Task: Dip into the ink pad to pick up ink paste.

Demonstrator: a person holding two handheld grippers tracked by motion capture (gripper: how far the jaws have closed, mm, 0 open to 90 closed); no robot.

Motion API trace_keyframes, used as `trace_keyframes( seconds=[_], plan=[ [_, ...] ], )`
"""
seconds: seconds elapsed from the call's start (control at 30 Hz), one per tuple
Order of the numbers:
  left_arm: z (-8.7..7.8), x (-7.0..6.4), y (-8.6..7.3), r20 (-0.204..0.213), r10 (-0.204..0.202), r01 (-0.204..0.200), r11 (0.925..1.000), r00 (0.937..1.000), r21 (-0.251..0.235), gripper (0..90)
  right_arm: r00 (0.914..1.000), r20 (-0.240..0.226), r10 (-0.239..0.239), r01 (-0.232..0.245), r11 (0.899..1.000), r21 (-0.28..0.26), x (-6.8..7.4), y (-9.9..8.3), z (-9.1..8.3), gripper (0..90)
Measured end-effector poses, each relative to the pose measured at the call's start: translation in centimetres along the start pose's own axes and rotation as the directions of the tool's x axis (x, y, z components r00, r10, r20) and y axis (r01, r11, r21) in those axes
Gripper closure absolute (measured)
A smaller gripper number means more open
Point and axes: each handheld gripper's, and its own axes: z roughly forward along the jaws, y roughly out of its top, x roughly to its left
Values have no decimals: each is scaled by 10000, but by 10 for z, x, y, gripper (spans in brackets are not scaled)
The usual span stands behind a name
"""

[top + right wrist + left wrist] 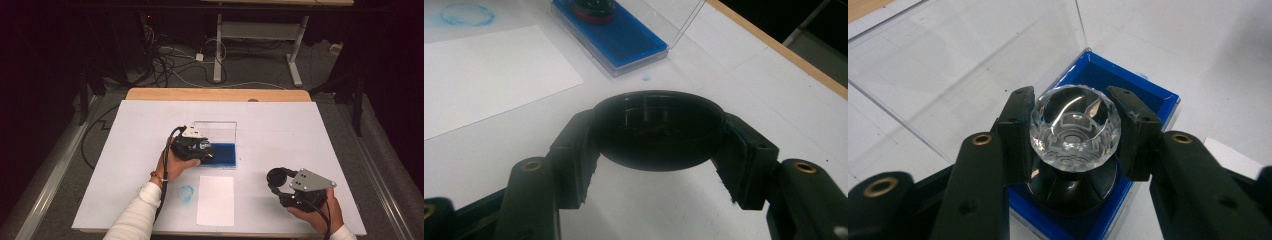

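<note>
Right gripper [289, 186]: near table edge, jaws clamped on a round black cap [659, 131], hollow side facing the camera, just above the sheet.
Paper [215, 200]: blank white rectangle, flat, between the hands; blue ring print [185, 193] beside it.
Left gripper [199, 150]: jaws closed on the faceted clear knob [1075, 127] of a stamp [1073, 185].
Stamp axis: upright, knob up, black base down on the blue ink pad [1143, 92].
Ink pad case: long axis across the table, clear lid [215, 131] standing open at back.
Surface: white sheet [280, 125] over wooden table [215, 94].
Room: dark; cables [170, 60] on grey floor, desk legs [218, 55] beyond.
</note>
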Motion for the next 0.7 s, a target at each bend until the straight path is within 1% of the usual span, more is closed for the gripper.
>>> trace_keyframes(
  seconds=[0.1, 0.17, 0.2, 0.33, 0.4, 0.43, 0.5, 0.7],
  plan=[
    [-1, 2, 0, 55, -43, 43, 10000, 10000, 31, 551, 10000, -1, 17, -17, 10000, -29, 1, 1, 0, 392],
    [-1, 3, -1, 120, -186, 186, 9998, 9998, -32, 551, 10000, 5, -3, 3, 10000, -40, 1, 1, -1, 392],
    [-1, 3, -1, 103, -192, 192, 9998, 9998, -21, 551, 10000, 1, -9, 9, 10000, -36, 1, 1, -1, 392],
    [-1, 0, 1, -39, -14, 15, 9999, 10000, 126, 551, 10000, 17, 1, -1, 10000, -9, 0, 0, 0, 392],
    [-1, 0, 1, -18, 25, -24, 9998, 10000, 182, 551, 10000, 25, 17, -17, 10000, -31, 0, 0, -1, 392],
    [-1, 0, 1, -19, -45, 46, 9998, 10000, 183, 551, 10000, 34, 25, -25, 10000, -34, 0, 0, -1, 392],
    [-2, 0, 2, -33, 50, -49, 9995, 10000, 305, 552, 10000, 42, 54, -54, 10000, -34, -1, 0, -1, 392],
    [-3, 0, 4, -3, 66, -66, 9988, 10000, 488, 551, 10000, 51, 27, -27, 10000, -27, 0, 0, -1, 392]
  ],
)
